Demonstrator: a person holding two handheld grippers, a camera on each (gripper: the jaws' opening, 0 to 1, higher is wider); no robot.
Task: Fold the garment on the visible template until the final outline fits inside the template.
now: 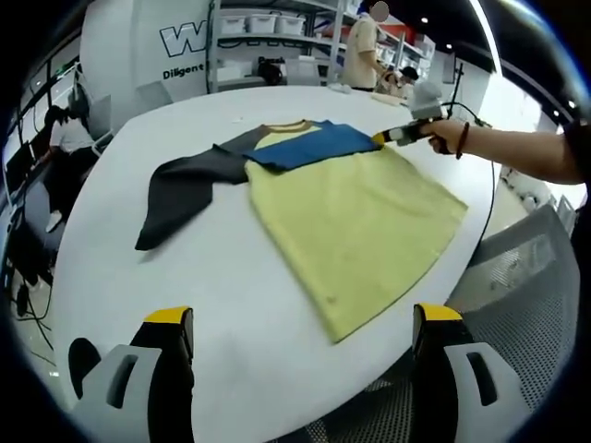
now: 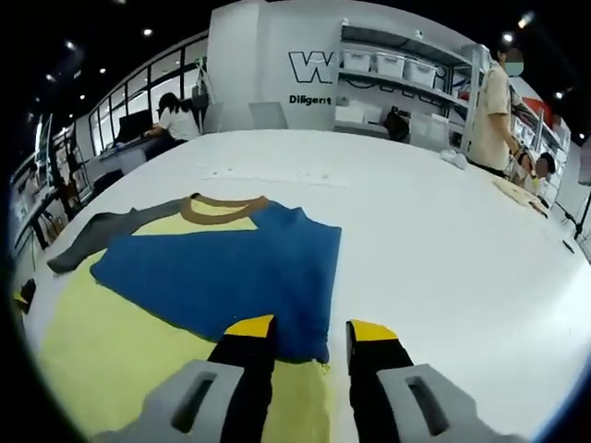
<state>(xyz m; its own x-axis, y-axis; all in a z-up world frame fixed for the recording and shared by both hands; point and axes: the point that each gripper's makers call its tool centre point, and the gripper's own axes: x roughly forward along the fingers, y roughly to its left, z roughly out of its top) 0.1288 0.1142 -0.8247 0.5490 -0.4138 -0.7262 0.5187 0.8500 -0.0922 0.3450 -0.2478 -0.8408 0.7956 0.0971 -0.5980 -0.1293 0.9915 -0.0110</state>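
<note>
A yellow shirt [image 1: 355, 221] lies flat on the white table [image 1: 231, 305]. Its blue sleeve [image 1: 309, 145] is folded across the chest, and its dark grey sleeve [image 1: 180, 189] stretches out to the left. My left gripper [image 1: 300, 323] hovers wide open over the table's near edge, short of the hem. A hand holds my right gripper [image 1: 399, 135] at the blue sleeve's end. In the right gripper view the blue sleeve [image 2: 222, 268] lies over the yellow body [image 2: 102, 351] below the brown collar [image 2: 222, 210]. The right gripper [image 2: 312, 329] stands open, with the sleeve's end between its jaws.
A grey mesh chair [image 1: 517, 305] stands at the table's near right edge. A person [image 1: 360, 51] stands by shelves [image 2: 388, 69] beyond the table, and another person [image 2: 175, 115] sits at a desk. The far table top [image 2: 443, 240] is bare white.
</note>
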